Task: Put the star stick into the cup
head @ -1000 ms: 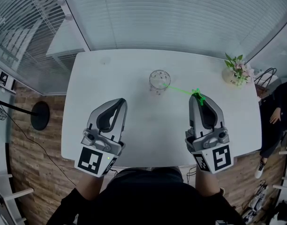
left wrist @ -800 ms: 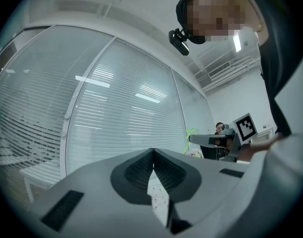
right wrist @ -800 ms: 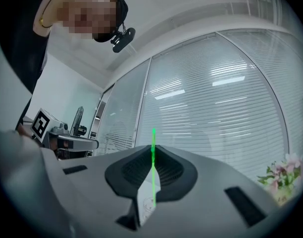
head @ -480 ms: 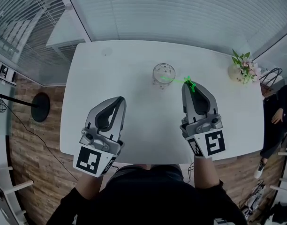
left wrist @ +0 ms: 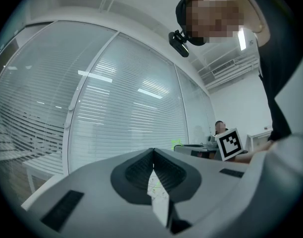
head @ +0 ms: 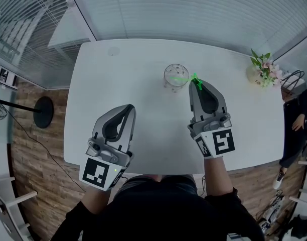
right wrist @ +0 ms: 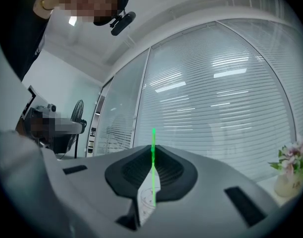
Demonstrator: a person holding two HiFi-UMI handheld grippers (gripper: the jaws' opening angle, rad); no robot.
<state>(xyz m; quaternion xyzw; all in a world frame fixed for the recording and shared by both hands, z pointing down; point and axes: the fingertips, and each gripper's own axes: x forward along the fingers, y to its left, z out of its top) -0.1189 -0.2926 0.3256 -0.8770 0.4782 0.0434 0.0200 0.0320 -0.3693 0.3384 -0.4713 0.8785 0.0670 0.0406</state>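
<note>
The insertion step is being carried out. The star stick (head: 186, 79) is being clamped between the fingers of the right gripper (head: 196, 83), which are closed tightly on it. It is being presented to the cup (head: 169, 79), which is standing near the middle of the white bench (head: 118, 79).

In the head view the thin green shaft is being shown lying across the cup's open mouth, with the thicker green end sitting at the fingertips. Whether the free tip is already below the rim cannot be told. In the right gripper view the shaft is being seen as an upright green line rising out of the closed fingers.

The left gripper (head: 127, 109) is being held over the near side of the bench, well apart from the cup, with its fingers together on nothing.

The next move is being judged to call for the free end being tipped down inside the cup's wall, and only then for the right fingers being opened. Care is being called for here, since the cup looks light and could be toppled by a sideways push from the shaft.
</note>
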